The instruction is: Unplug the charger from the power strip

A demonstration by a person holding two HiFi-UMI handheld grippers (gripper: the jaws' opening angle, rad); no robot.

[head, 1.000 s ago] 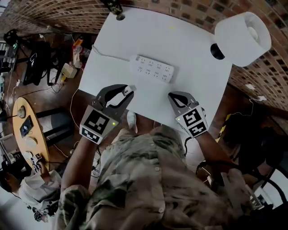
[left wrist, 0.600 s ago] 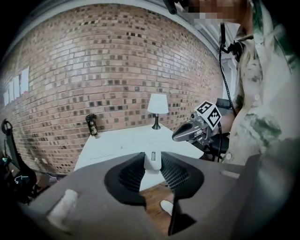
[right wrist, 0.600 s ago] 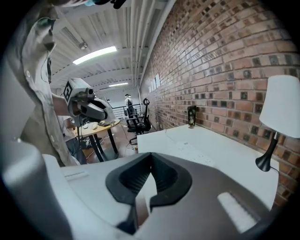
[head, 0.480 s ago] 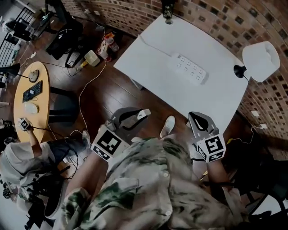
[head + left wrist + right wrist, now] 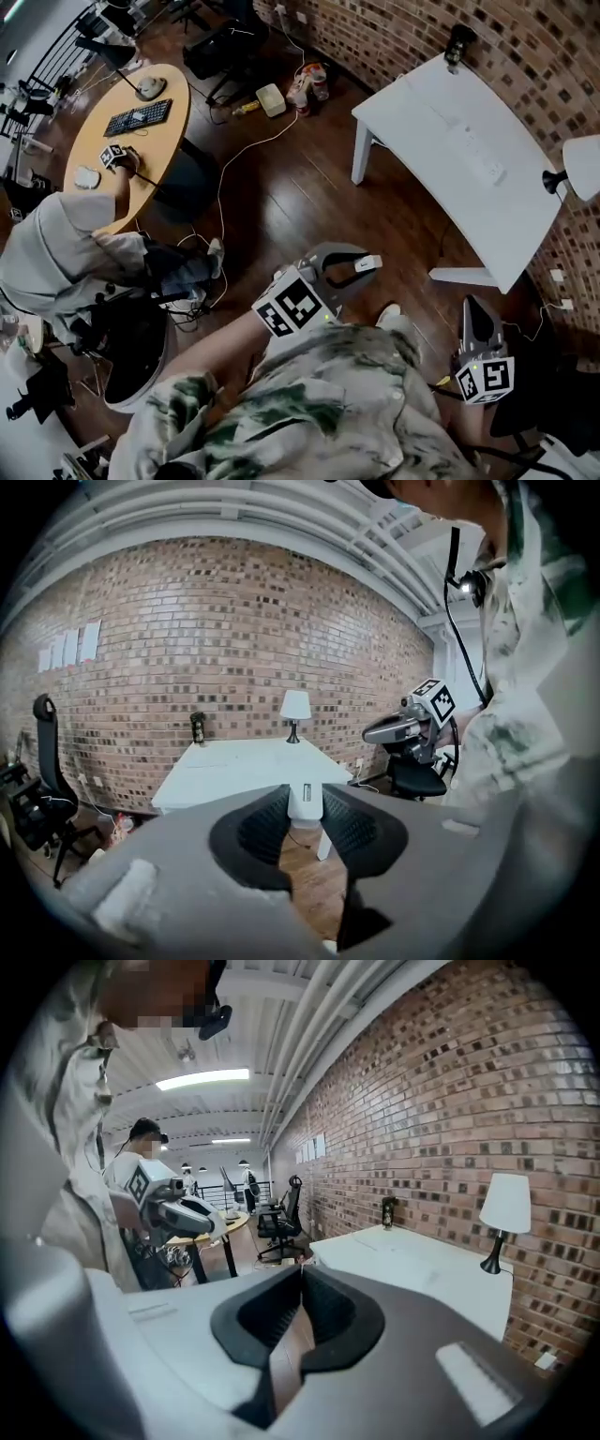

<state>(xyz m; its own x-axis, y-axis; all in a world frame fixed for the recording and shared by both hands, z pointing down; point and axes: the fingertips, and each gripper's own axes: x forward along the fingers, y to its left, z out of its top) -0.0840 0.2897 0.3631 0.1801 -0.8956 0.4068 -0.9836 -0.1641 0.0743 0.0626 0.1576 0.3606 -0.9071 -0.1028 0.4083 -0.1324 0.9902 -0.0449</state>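
Observation:
A small white charger (image 5: 305,802) sits pinched between the jaws of my left gripper (image 5: 360,265), held in the air well away from the white table (image 5: 422,112). The white power strip (image 5: 477,156) lies on that table with nothing plugged into it that I can see. My right gripper (image 5: 472,311) hangs low at the right, its tips touching and just starting to part, with nothing between them. Both grippers point toward the table from a distance.
A white lamp (image 5: 583,165) stands at the table's right end and a dark object (image 5: 458,39) at its far corner. A person (image 5: 56,253) sits at a round wooden table (image 5: 150,141) on the left. Cables and bags lie on the wooden floor by the brick wall.
Both grippers have drawn back from the white table, the left one carrying the charger. The view has swung left, so the table now sits far at the upper right.

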